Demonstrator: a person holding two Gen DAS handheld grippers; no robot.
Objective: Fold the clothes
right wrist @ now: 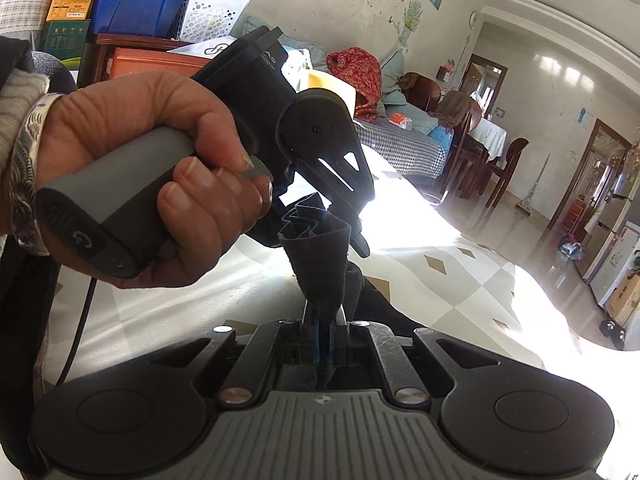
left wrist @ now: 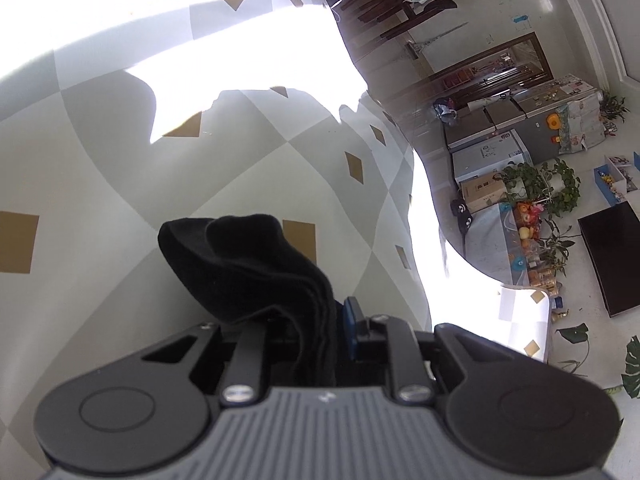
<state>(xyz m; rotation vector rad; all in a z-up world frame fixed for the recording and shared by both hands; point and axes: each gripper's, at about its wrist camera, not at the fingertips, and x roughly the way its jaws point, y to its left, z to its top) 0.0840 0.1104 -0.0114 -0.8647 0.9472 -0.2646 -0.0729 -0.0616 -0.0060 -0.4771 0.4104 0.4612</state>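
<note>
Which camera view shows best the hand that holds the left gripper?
The right wrist view: the hand grips the left gripper's handle, unobstructed. The left wrist view shows no hand, only the black cloth pinched there.

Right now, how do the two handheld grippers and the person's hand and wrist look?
Both grippers are black with ribbed grey bodies and blue finger pads. The left gripper has a grey handle and black cable. The hand wears a patterned silver bangle and pale knitted cuff.

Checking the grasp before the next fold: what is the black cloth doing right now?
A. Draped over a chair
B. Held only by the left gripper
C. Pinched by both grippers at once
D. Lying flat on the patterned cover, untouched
C: the black cloth runs from the closed right gripper up into the left gripper, whose own camera shows it clamped.
</note>
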